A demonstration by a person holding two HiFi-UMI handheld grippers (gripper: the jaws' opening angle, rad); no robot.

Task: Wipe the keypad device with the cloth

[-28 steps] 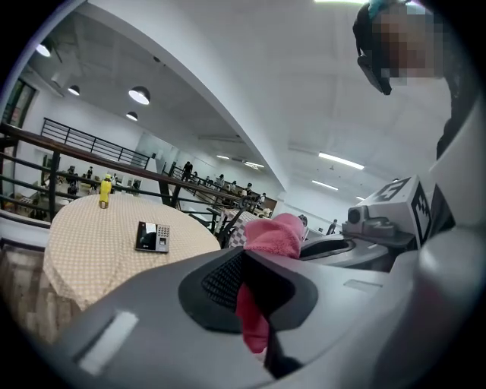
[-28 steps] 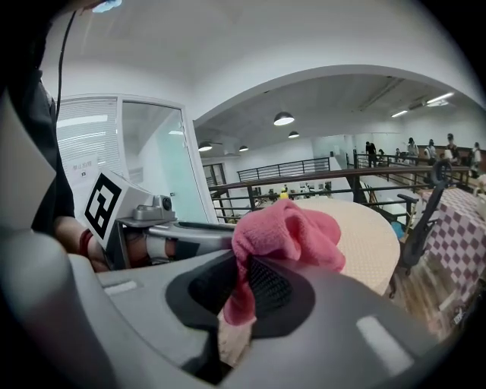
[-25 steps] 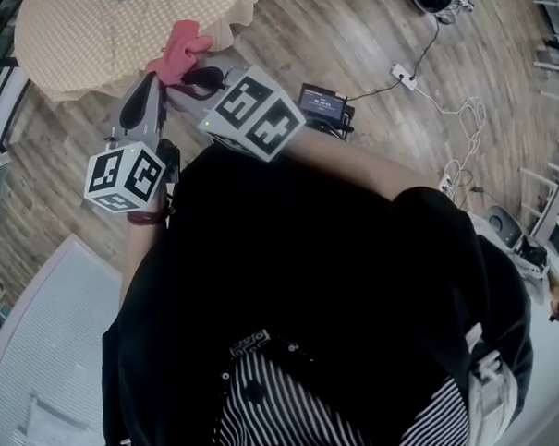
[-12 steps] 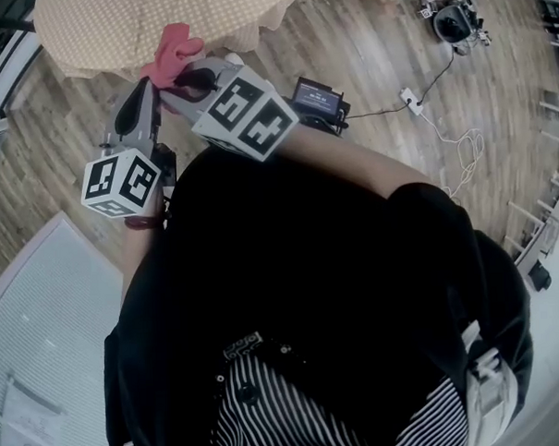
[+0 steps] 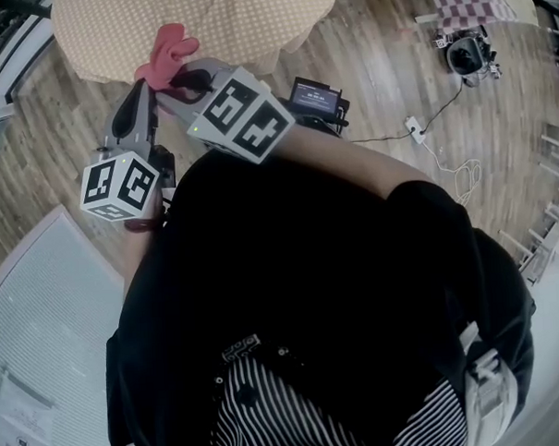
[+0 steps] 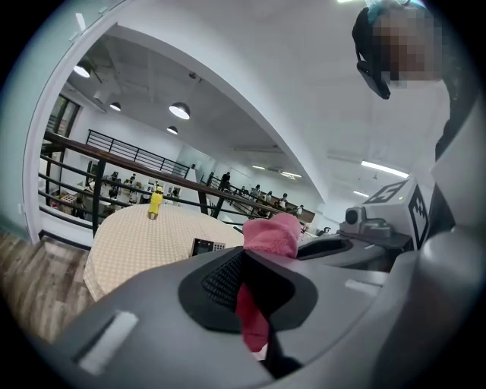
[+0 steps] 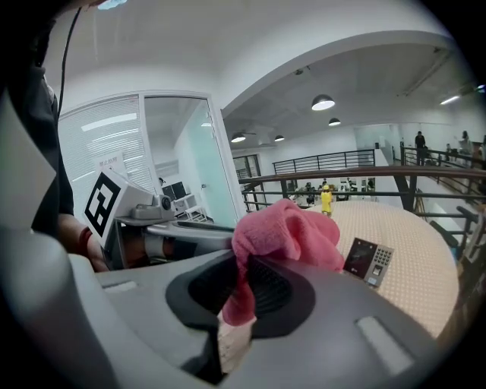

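A round table point(image 5: 206, 26) under a beige dotted cover is standing on the wooden floor point(image 5: 392, 37) ahead of the person, whose black top point(image 5: 319, 280) is filling most of the head view. The left gripper point(image 6: 247, 262) and the right gripper point(image 7: 244, 262) are meeting tip to tip just short of the table's edge. Both are pinching the same pink cloth point(image 7: 285, 232): each pair of jaws is nearly closed, with a strip of cloth running down the narrow gap and the bunched rest bulging over the tips. The keypad device point(image 7: 370, 262) is lying on the table top, apart from the cloth, and a small yellow object point(image 7: 326, 199) is standing farther back on it.
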